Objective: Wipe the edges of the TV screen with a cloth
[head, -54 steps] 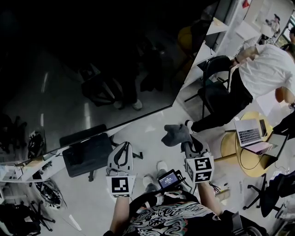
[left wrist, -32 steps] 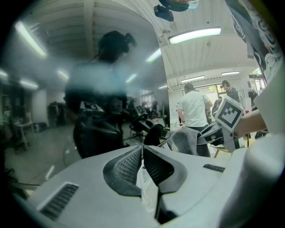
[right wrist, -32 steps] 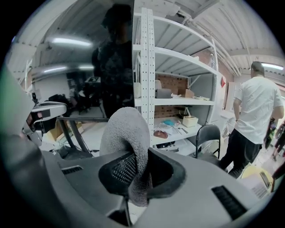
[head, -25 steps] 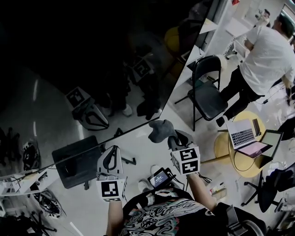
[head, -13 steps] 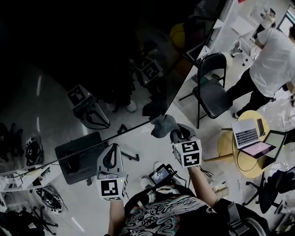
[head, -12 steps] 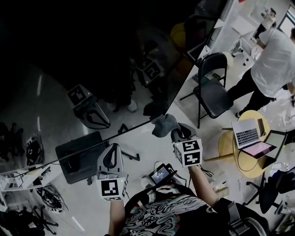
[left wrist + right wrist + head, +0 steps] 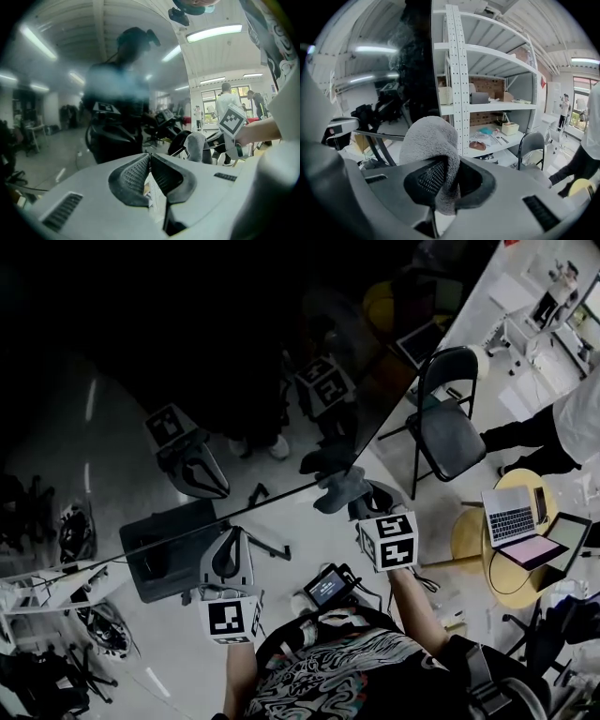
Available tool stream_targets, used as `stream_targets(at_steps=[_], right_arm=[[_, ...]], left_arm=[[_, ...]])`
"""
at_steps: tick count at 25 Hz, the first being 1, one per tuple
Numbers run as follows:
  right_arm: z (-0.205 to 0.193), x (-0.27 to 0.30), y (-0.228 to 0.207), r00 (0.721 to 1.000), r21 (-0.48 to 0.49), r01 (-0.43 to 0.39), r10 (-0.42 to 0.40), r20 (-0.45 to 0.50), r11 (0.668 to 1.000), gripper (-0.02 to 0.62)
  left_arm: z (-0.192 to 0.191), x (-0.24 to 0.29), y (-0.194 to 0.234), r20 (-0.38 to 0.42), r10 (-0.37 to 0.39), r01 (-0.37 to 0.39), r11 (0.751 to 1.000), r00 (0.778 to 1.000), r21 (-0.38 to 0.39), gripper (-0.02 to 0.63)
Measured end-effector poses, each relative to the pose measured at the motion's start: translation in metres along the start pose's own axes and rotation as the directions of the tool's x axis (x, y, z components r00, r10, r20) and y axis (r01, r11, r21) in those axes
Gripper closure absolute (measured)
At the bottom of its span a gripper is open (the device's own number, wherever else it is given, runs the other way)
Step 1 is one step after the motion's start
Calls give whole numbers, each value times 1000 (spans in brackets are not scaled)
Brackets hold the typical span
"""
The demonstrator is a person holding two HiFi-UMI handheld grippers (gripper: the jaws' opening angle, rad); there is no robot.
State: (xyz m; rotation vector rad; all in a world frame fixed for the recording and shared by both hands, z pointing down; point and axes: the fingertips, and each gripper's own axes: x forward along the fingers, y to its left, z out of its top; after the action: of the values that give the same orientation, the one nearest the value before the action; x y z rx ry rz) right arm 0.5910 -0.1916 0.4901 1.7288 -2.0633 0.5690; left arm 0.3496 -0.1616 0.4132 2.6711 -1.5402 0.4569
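Observation:
The big dark TV screen (image 7: 141,352) fills the upper left of the head view; its lower right corner lies near the middle. A grey fluffy cloth (image 7: 339,489) is pressed at that corner, and my right gripper (image 7: 352,502) is shut on it. In the right gripper view the cloth (image 7: 430,140) bulges out of the closed jaws, right beside the screen's dark edge (image 7: 423,61). My left gripper (image 7: 232,542) hangs below the screen's bottom edge, shut with nothing in it. In the left gripper view, that gripper (image 7: 150,158) faces the glossy screen (image 7: 70,93), with the cloth (image 7: 198,147) to its right.
A black folding chair (image 7: 448,432) stands right of the screen. A round yellow table (image 7: 473,549) carries laptops. A person in a white shirt (image 7: 579,423) is at the far right. White shelving (image 7: 487,70) stands beside the TV. A black case (image 7: 164,545) lies on the floor.
My right gripper has carried the cloth up from the floor side to the screen's lower right corner. The left gripper has stayed low and shut. The person at right has moved off.

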Motion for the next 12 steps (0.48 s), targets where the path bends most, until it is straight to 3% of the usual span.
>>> stream_targets(at_steps=[12], right_arm=[[14,12,16,996,-21,-87,88,10,996,526]], left_arm=[[-7,5,6,-14,22,-22,1000,1000,-9,580]])
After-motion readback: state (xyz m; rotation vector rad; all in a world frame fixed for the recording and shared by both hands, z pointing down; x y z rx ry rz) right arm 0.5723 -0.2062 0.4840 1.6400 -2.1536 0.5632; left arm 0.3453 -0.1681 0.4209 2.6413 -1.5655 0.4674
